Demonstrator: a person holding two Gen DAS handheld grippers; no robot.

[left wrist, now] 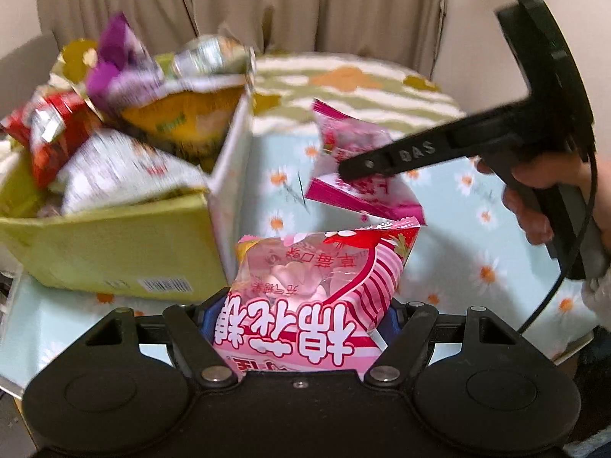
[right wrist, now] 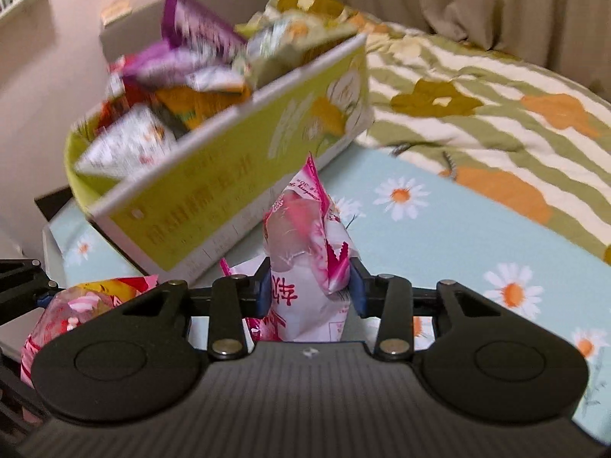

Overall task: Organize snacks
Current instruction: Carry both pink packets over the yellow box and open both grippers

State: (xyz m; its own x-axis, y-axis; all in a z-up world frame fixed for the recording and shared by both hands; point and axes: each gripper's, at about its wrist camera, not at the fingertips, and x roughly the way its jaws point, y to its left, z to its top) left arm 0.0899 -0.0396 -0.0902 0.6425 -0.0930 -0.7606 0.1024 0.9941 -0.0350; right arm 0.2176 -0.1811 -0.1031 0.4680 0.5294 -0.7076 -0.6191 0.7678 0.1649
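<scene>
1. The yellow-green cardboard box [right wrist: 236, 175], heaped with blurred snack packets [left wrist: 126, 141], stands on the daisy-print tablecloth [right wrist: 439, 236].
2. Just right of the box, the left gripper [left wrist: 305, 305] clamps a pink striped marshmallow bag [left wrist: 317, 278], long axis pointing away.
3. The right gripper [right wrist: 309, 282] pinches a magenta-and-white snack pouch [right wrist: 305, 229], upright beside the box's wall.

Left wrist view: you are looking forward and close, yellow box [left wrist: 126, 244] sitting at frame left. Right wrist view: you are facing it [right wrist: 244, 160] at upper left. Both are sharing the daisy-print tabletop [left wrist: 275, 191].
</scene>
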